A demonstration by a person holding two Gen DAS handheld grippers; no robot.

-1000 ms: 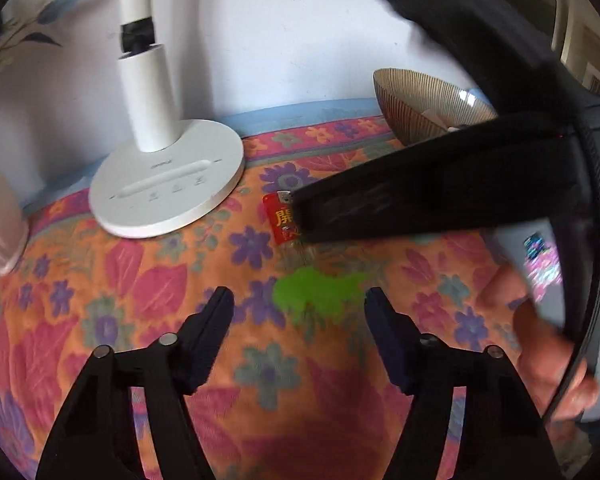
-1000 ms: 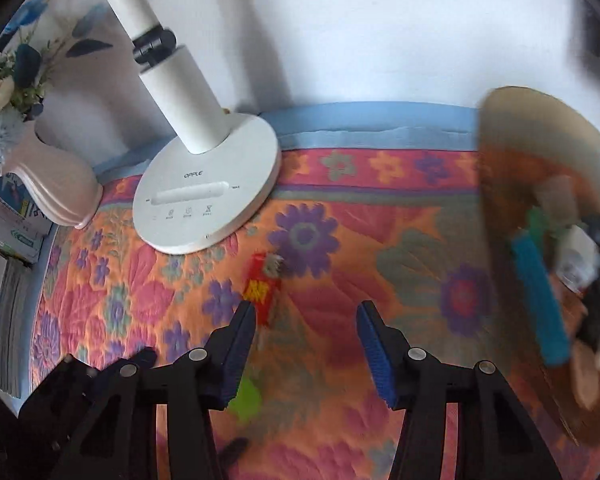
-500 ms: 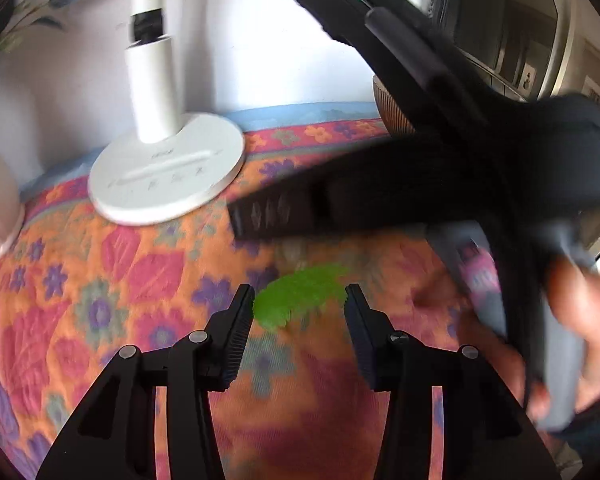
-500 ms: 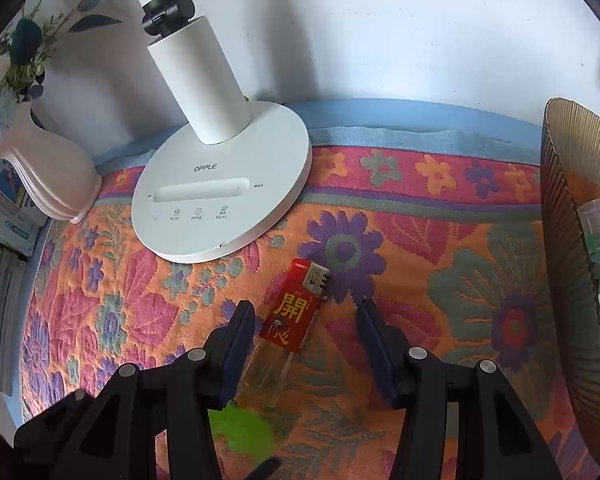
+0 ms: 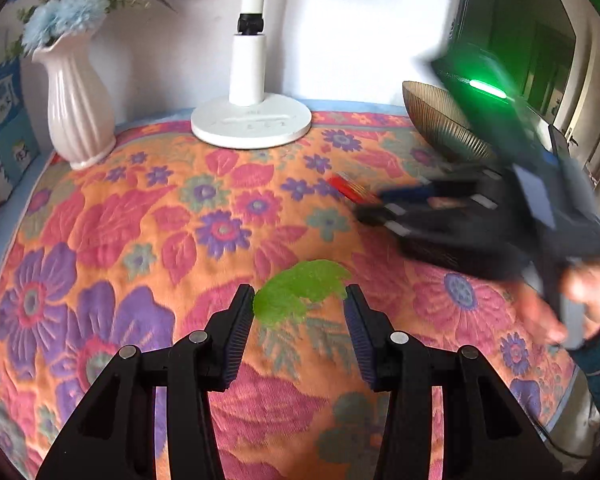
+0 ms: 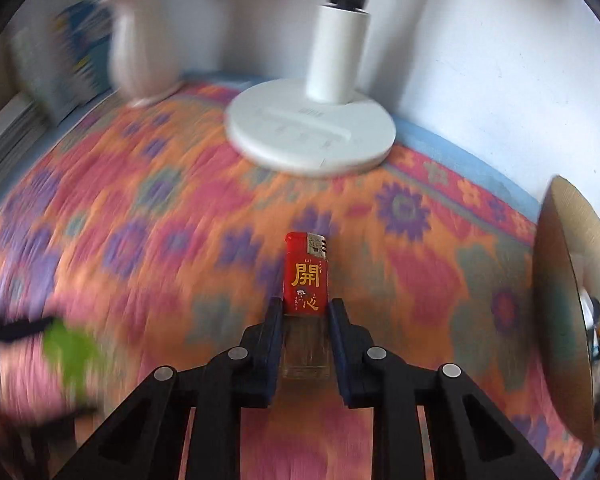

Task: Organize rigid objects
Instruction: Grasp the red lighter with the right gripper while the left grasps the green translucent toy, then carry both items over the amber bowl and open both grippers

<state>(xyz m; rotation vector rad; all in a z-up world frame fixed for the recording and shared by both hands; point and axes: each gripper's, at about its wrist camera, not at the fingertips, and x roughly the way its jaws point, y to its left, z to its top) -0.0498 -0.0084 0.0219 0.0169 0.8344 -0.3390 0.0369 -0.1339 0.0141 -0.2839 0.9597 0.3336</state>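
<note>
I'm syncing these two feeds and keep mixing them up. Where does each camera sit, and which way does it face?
Left wrist: sits behind the left tongs, open around a flat green leaf-shaped piece, facing the wall; the right hand shows.
Right wrist: sits behind the right tongs, shut on a red lighter, facing the wall.
Shared: white round lamp base, ribbed brown bowl.
</note>
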